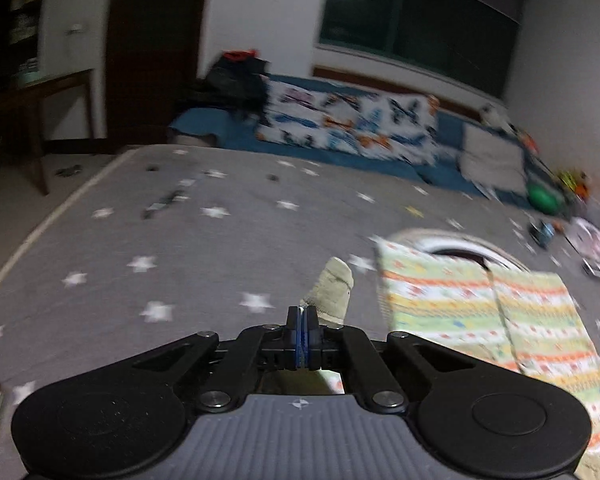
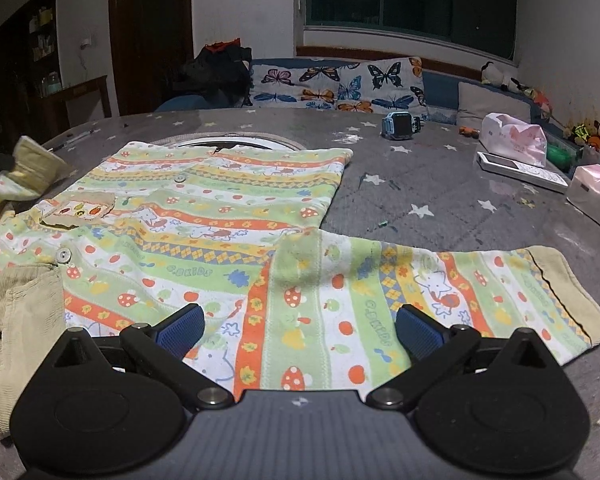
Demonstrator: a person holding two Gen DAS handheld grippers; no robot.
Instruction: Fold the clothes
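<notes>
A child's striped shirt (image 2: pixel 228 216), printed with mushrooms, apples and flowers in green, orange, yellow and white, lies spread flat, buttons up, just ahead of the right hand-held gripper (image 2: pixel 298 326). One sleeve (image 2: pixel 440 292) stretches right, ending in a beige corduroy cuff (image 2: pixel 568 288). The other cuff (image 1: pixel 332 292) is pinched, lifted, in the left hand-held gripper (image 1: pixel 302 320).

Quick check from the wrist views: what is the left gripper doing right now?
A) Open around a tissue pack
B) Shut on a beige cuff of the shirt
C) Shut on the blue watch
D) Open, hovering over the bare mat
B: the left gripper has its blue pads pressed together, with the beige cuff sticking up from between them.
</notes>
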